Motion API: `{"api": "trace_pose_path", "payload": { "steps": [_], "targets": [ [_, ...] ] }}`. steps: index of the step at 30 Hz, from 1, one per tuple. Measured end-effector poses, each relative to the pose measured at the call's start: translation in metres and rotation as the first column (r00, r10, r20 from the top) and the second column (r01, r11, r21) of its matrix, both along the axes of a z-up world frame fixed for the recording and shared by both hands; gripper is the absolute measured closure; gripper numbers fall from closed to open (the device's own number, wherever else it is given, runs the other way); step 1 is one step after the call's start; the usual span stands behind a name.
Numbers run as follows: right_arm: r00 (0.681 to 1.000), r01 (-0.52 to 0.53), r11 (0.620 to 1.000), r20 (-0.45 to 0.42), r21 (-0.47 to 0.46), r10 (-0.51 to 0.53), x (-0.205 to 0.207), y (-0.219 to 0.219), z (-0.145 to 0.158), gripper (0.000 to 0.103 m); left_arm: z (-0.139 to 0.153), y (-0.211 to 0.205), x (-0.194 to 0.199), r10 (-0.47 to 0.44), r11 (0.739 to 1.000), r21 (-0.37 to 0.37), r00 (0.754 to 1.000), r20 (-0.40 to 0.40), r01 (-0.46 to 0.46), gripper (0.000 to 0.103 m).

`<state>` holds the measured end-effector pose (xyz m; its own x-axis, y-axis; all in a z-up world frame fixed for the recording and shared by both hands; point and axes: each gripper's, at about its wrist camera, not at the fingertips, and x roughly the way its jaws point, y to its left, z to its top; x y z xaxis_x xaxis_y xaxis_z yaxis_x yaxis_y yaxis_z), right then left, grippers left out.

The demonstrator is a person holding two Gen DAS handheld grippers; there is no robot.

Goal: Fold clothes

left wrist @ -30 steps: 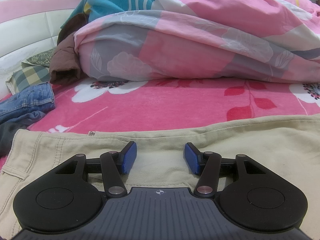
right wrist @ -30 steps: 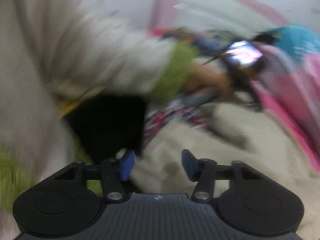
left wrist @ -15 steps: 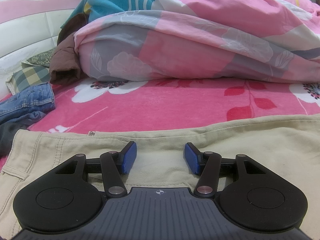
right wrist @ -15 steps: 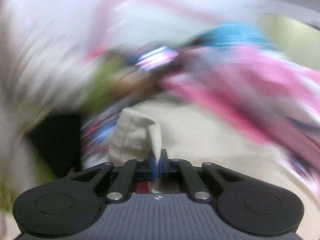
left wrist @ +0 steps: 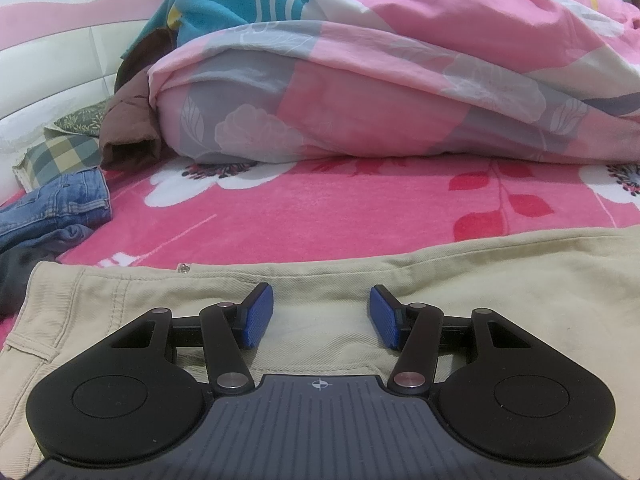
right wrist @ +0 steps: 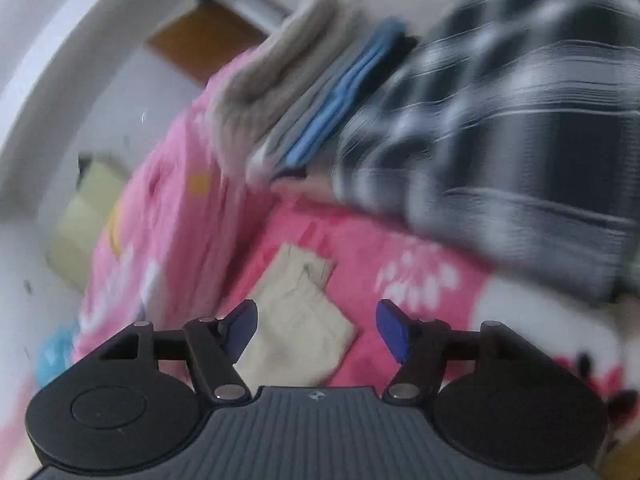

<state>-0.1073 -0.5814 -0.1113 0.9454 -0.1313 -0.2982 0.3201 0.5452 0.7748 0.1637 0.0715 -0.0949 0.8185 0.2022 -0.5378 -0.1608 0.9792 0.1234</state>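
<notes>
While the left gripper (left wrist: 321, 317) hovers low over the beige trousers (left wrist: 460, 292), its blue pads (left wrist: 258, 316) stand apart with nothing pinched between them. In this left wrist view the trousers lie flat across the near part of the bed, waistband toward the left, on a pink flowered blanket (left wrist: 320, 208). Beyond the blanket a rolled pink and grey quilt (left wrist: 360, 100) lies along the far side. At the left edge sit a crumpled pair of blue jeans (left wrist: 60, 204), a checked pillow (left wrist: 60, 156) and a brown garment (left wrist: 128, 132) tucked against the quilt.

From the right wrist view, which is blurred and tilted, the right gripper (right wrist: 316, 330) has just been opening and its jaws now stand wide, with no cloth between the pads. A trouser leg end (right wrist: 296, 320) of the same beige fabric lies on the pink blanket just ahead of the fingers, nearer the left finger. Farther off are a dark checked cloth (right wrist: 500, 152) and a stack of folded clothes (right wrist: 304, 100) in grey and blue.
</notes>
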Motion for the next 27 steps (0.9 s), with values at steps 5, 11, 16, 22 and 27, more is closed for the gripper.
{"api": "trace_pose_path", "payload": {
  "steps": [5, 11, 16, 22, 27],
  "targets": [
    [0.970, -0.235, 0.916, -0.025, -0.326, 0.240, 0.053, 0.054, 0.058, 0.034, 0.000, 0.000, 0.000, 0.000, 1.000, -0.001, 1.000, 0.000, 0.000, 0.048],
    [0.727, -0.649, 0.411, -0.364, -0.640, 0.582, 0.187, 0.187, 0.079, 0.044, 0.000, 0.001, 0.000, 0.000, 1.000, -0.003, 1.000, 0.002, 0.000, 0.048],
    [0.509, -0.809, 0.108, -0.595, -0.578, 0.622, 0.274, 0.263, 0.048, 0.053, -0.001, 0.000, 0.000, 0.001, 1.000, 0.000, 1.000, 0.005, -0.001, 0.048],
    [0.329, -0.894, -0.068, -0.753, -0.443, 0.570, 0.326, 0.290, 0.021, 0.054, -0.001, 0.002, -0.001, -0.001, 1.000, -0.011, 1.000, 0.009, 0.001, 0.048],
    [0.242, -0.915, -0.146, -0.804, -0.375, 0.544, 0.338, 0.301, 0.013, 0.054, -0.001, 0.004, -0.001, -0.007, 1.000, -0.031, 1.000, 0.014, 0.007, 0.046]
  ]
}}
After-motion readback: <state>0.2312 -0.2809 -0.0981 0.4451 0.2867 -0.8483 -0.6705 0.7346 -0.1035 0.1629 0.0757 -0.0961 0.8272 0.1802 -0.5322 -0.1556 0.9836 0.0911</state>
